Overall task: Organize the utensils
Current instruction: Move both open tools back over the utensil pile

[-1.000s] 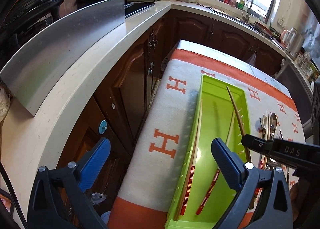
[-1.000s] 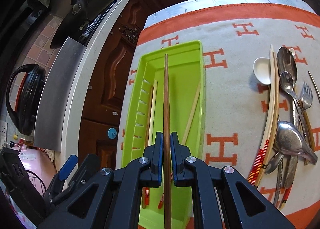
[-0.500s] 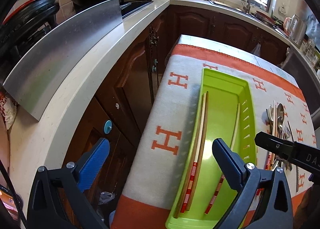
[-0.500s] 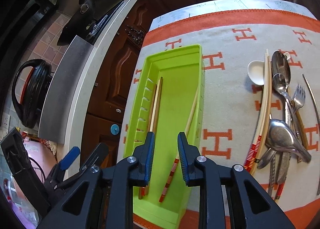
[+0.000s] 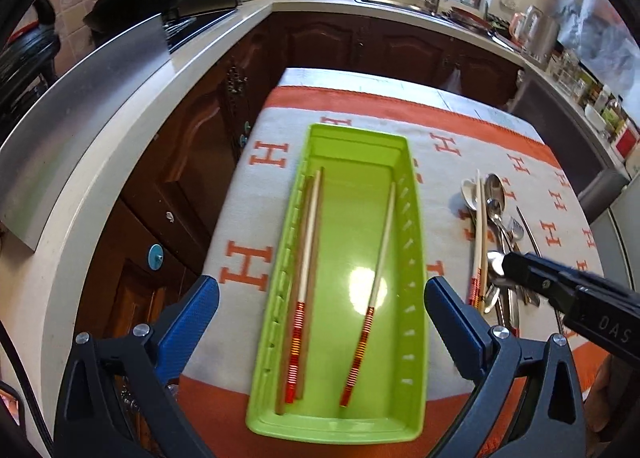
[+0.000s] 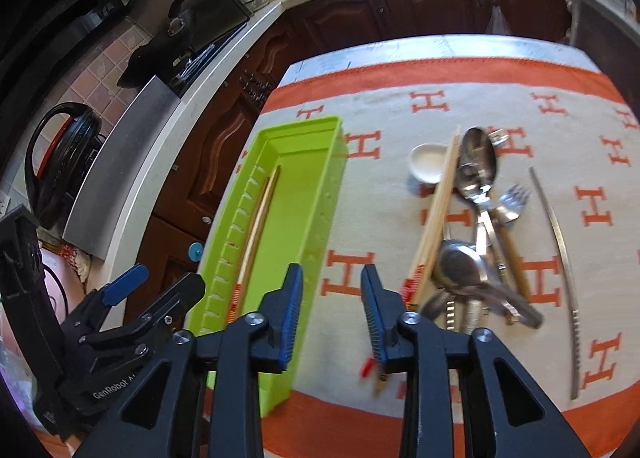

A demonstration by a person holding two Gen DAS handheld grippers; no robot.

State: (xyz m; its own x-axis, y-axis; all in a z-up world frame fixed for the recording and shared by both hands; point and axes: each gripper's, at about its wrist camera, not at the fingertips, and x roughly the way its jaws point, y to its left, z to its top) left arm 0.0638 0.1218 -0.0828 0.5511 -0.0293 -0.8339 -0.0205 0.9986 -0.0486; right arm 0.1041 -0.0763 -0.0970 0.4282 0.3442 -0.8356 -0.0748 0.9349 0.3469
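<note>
While heading for loose cutlery: right gripper [image 6: 330,322] empty, just opened partway; left gripper [image 5: 320,322] spread wide.
Chopsticks [image 6: 434,213] beside green tray [image 5: 416,258] on bench: light, stiff, slippery; best pinched mid-shaft.

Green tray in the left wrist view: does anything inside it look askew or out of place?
Slightly. In the green tray, two chopsticks lie together along the slotted left wall, while a third chopstick lies apart and slanted toward the right wall. Nothing looks spilled or damaged.
</note>
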